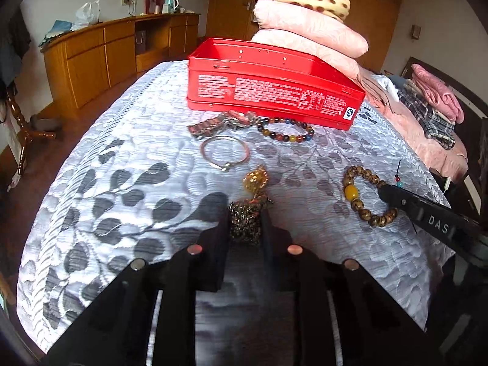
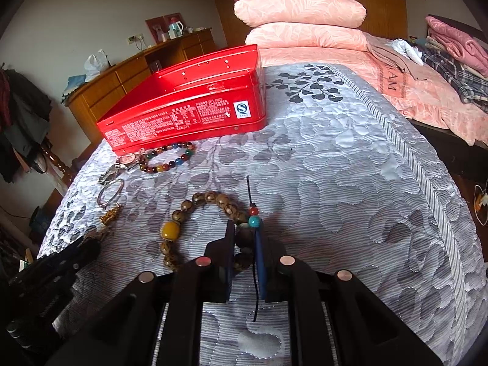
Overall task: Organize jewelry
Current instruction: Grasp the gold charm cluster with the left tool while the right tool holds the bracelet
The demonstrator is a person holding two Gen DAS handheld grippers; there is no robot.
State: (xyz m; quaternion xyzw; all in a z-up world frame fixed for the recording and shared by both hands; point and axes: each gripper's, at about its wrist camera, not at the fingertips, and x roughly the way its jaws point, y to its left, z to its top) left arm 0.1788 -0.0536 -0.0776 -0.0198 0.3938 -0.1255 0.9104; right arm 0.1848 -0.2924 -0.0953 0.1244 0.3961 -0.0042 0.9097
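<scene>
Your left tongs are pinching the gold beaded necklace lying on the bed. Your right tongs are clamping the brown bead bracelet (yellow bead, dark cord), also on the bed, near the open red tin.

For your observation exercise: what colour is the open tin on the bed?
The tin is bright red with white print, clearest in the left wrist view.

Red tin's print too small to read, interior hidden
</scene>
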